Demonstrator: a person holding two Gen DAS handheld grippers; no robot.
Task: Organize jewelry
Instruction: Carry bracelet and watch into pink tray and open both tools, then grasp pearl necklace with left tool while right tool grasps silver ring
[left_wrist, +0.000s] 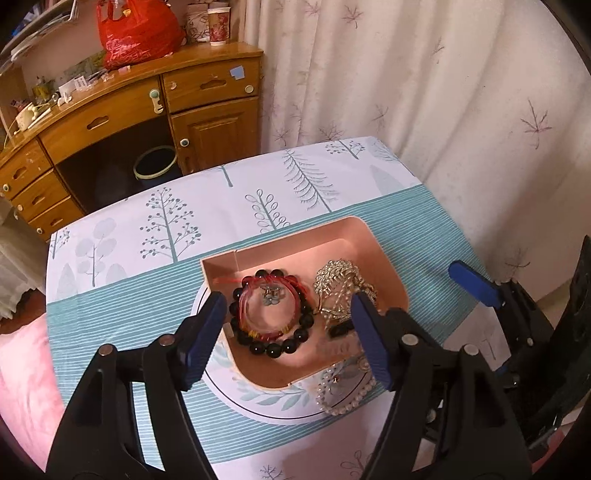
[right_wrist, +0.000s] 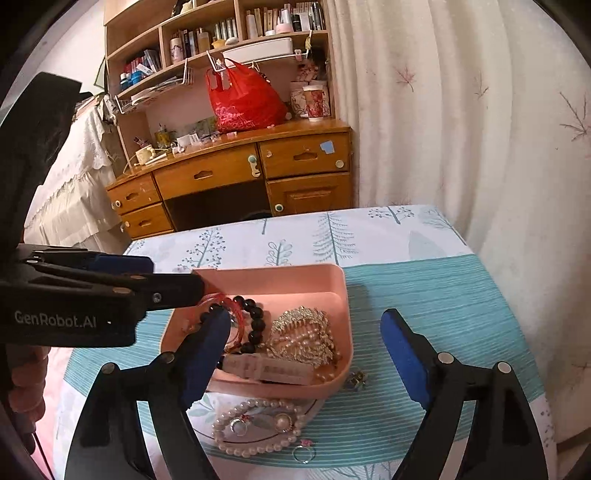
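Observation:
A pink tray (left_wrist: 384, 266) (right_wrist: 341, 295) rests partly on a white plate (left_wrist: 266, 406) (right_wrist: 207, 406). In the tray lie a black bead bracelet (left_wrist: 284, 347) (right_wrist: 256, 325) with red cord bangles (left_wrist: 266, 284), and a gold and pearl piece (left_wrist: 338, 284) (right_wrist: 303, 332). A pearl bracelet (left_wrist: 347, 402) (right_wrist: 251, 448) and rings (right_wrist: 239, 424) lie on the plate. My left gripper (left_wrist: 288, 332) is open above the tray, over the bead bracelet. My right gripper (right_wrist: 306, 354) is open over the tray's near edge.
A small earring (right_wrist: 355, 380) and a ring (right_wrist: 303, 454) lie on the tree-print tablecloth (left_wrist: 258, 206) beside the plate. A wooden desk (left_wrist: 147, 110) with a red bag (right_wrist: 243, 99) stands behind the table. A curtain (right_wrist: 461, 110) hangs at the right.

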